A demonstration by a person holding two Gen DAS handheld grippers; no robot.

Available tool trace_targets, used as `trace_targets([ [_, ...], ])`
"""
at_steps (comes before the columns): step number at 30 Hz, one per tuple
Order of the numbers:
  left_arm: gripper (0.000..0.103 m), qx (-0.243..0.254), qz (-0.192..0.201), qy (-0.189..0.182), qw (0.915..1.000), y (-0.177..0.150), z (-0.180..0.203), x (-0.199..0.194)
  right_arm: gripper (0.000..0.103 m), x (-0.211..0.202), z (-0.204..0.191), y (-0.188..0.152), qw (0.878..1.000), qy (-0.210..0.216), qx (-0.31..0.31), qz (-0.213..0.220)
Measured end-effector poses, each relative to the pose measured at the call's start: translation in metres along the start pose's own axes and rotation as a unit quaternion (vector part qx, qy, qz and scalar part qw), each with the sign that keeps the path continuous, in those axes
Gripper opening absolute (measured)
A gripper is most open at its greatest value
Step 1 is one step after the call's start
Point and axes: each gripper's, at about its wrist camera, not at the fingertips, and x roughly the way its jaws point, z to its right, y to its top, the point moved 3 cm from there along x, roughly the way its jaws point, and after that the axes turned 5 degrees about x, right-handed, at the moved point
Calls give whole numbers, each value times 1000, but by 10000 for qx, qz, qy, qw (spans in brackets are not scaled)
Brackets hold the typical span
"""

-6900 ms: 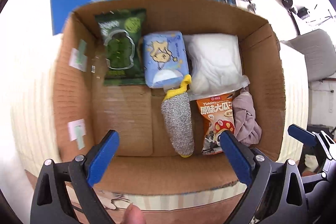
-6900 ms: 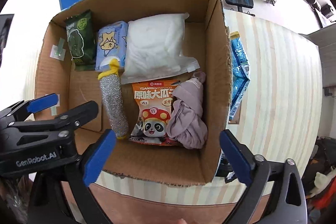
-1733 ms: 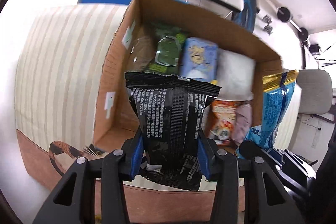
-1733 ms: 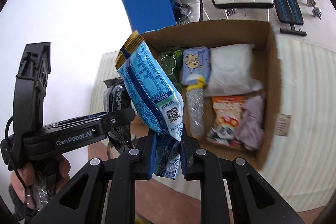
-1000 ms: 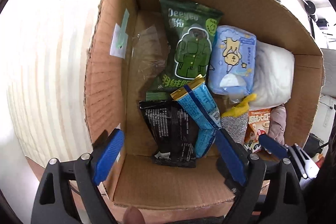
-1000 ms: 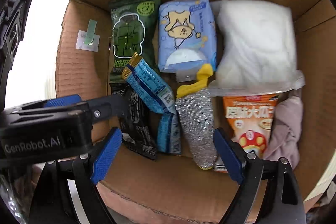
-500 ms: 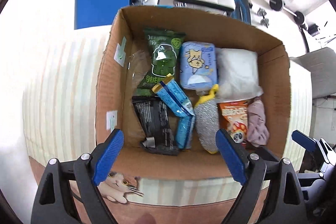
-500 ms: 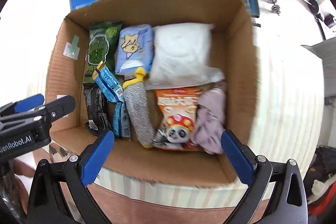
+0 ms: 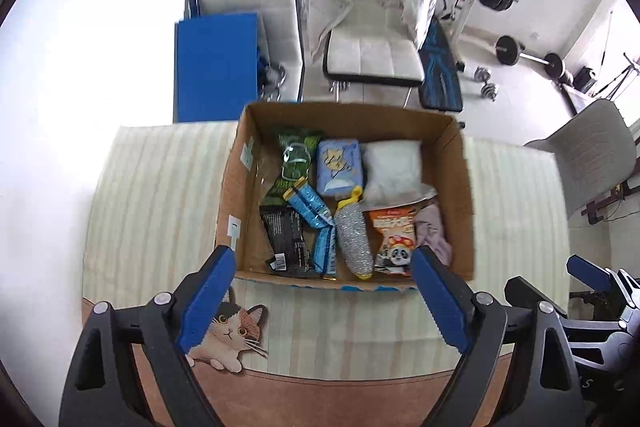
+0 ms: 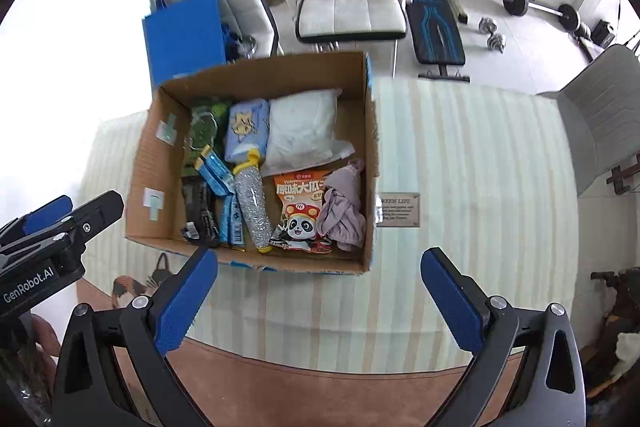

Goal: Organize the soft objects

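An open cardboard box (image 9: 464,187) (image 10: 372,163) stands on the striped tablecloth. In it lie a black snack bag (image 9: 286,239) (image 10: 198,211), a blue snack bag (image 9: 310,207) (image 10: 218,175), a green bag (image 9: 294,159), a light-blue tissue pack (image 9: 340,167), a white pillow pack (image 9: 394,165) (image 10: 302,125), a silver scrubber (image 9: 354,241) (image 10: 252,205), an orange panda bag (image 9: 392,239) (image 10: 300,211) and a mauve cloth (image 9: 432,231) (image 10: 344,207). My left gripper (image 9: 324,311) is open and empty, above the table in front of the box. My right gripper (image 10: 320,303) is open and empty, also in front of the box.
The striped tablecloth (image 10: 460,187) has a cat print (image 9: 228,331) near the front edge and a small label (image 10: 398,211) right of the box. Behind the table stand a white chair (image 9: 372,39), a blue panel (image 9: 216,67), a weight bench and barbells. A grey chair (image 9: 588,155) is at right.
Both grippers dropped the black and blue snack bags into the box's left front part, opened, and have pulled back and up, so the box looks smaller now.
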Motion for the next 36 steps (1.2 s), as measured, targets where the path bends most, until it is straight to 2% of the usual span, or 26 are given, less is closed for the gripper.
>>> trace_targets([
  [9, 90, 32, 699, 16, 9975, -32, 14, -108, 103, -136, 8, -45, 9954, 5, -228, 928],
  [14, 90, 74, 866, 18, 9962, -50, 19, -148, 103, -199, 4, -70, 9889, 20, -387, 1435],
  [18, 90, 111, 866, -25, 9962, -66, 22, -167, 103, -238, 1, -88, 9819, -148, -488, 1824],
  [22, 90, 7, 939, -70, 9956, -77, 22, -185, 103, -262, 1, -101, 9800, -85, -475, 1929],
  [25, 90, -20, 1075, 42, 9942, -81, 21, -195, 103, -274, 3, -109, 9788, -137, -457, 1993],
  [29, 90, 0, 1202, 181, 9926, -85, 21, -204, 103, -283, 7, -114, 9770, -232, -398, 2081],
  [36, 90, -25, 1251, 100, 9921, -90, 22, -207, 103, -292, 13, -118, 9738, -450, -308, 2209],
])
